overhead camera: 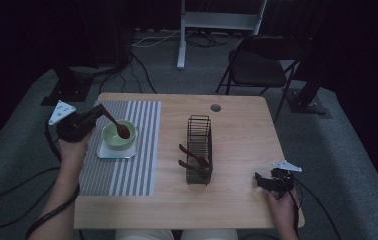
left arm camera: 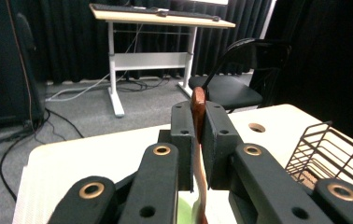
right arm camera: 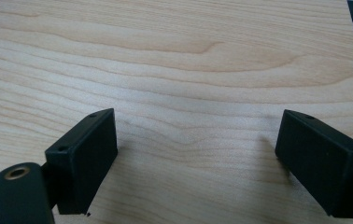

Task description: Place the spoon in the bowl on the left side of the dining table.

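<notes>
My left gripper [overhead camera: 98, 111] is shut on the handle of a brown wooden spoon [overhead camera: 117, 125]. The spoon's bowl rests inside a pale green bowl [overhead camera: 112, 141] that sits on a clear square plate [overhead camera: 102, 153] on the striped placemat [overhead camera: 127, 170]. In the left gripper view the spoon handle [left arm camera: 198, 105] stands pinched between the two black jaws [left arm camera: 197, 135]. My right gripper [overhead camera: 260, 181] rests open at the table's front right edge, and in the right gripper view its jaws [right arm camera: 195, 158] are spread wide over bare wood.
A black wire rack [overhead camera: 199, 149] stands mid-table with two more wooden utensils [overhead camera: 195, 159] in it. A cable hole [overhead camera: 216, 107] lies near the table's far edge. A folding chair [overhead camera: 260, 65] and a desk frame [overhead camera: 220, 22] stand beyond the table.
</notes>
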A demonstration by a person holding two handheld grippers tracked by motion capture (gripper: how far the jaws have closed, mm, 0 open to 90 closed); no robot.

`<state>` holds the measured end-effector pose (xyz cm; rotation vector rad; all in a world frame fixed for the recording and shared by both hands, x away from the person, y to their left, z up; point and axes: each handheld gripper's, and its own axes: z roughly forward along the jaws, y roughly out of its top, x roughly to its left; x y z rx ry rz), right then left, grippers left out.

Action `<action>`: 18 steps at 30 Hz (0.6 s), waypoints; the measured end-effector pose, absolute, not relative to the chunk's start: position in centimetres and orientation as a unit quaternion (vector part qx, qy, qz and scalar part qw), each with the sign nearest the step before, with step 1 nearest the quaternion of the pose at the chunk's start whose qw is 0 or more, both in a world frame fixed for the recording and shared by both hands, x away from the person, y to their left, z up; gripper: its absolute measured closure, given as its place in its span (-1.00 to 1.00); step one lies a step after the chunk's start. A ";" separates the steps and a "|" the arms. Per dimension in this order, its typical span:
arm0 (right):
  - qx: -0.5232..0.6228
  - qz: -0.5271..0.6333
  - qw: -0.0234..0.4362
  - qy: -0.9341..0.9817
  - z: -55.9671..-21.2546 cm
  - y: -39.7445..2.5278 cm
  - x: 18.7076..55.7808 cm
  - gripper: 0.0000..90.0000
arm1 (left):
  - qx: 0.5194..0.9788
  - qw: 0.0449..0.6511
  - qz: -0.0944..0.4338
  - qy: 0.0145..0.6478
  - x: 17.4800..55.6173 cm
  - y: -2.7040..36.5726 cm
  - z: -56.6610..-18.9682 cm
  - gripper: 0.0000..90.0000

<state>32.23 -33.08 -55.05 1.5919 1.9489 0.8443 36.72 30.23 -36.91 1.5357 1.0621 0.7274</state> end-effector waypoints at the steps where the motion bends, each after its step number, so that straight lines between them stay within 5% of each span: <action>1: 0.582 0.309 0.241 0.713 -55.1 -33.1 32.2 -0.73 | 0.646 0.536 0.306 0.450 36.8 30.3 -37.2 0.86; 18: 0.582 0.309 0.241 0.713 -55.1 -33.1 32.2 -0.73 | 0.632 0.509 0.302 0.500 36.6 31.6 -41.8 0.86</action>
